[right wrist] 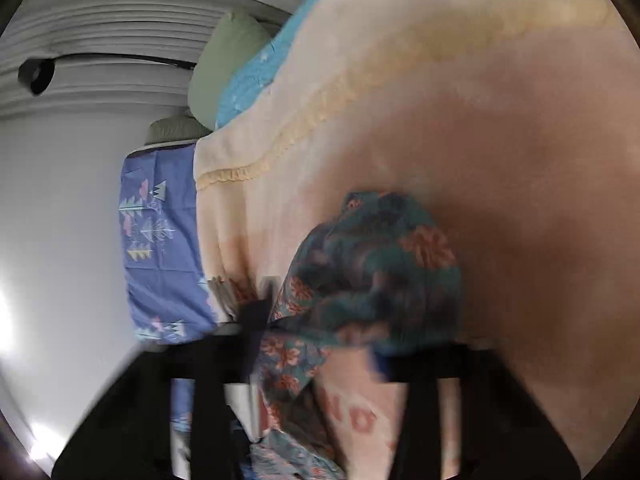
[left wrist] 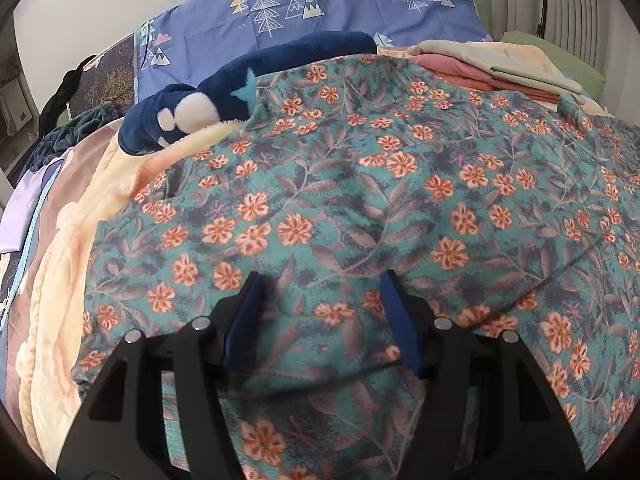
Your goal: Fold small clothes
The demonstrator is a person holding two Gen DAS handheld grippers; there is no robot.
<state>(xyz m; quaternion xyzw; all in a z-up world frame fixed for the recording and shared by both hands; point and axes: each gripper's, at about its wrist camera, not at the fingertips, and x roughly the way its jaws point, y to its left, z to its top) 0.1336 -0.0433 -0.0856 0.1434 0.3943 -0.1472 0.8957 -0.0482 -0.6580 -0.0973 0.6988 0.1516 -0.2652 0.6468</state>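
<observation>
Teal floral garment is lying spread over the cream blanket, left gripper hovering spread-jawed above its near hem, right gripper blurred, apparently gathering a bunched corner for folding.

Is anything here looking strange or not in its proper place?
Nothing looks damaged. The floral garment lies spread on the bed, one end bunched near the right gripper, whose view is blurred.

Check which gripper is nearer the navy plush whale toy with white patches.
Left. The left gripper hovers open over the teal floral garment, with the navy plush whale toy ahead-left. The right gripper, blurred, is at a bunched piece of that garment; no whale in its view.
</observation>
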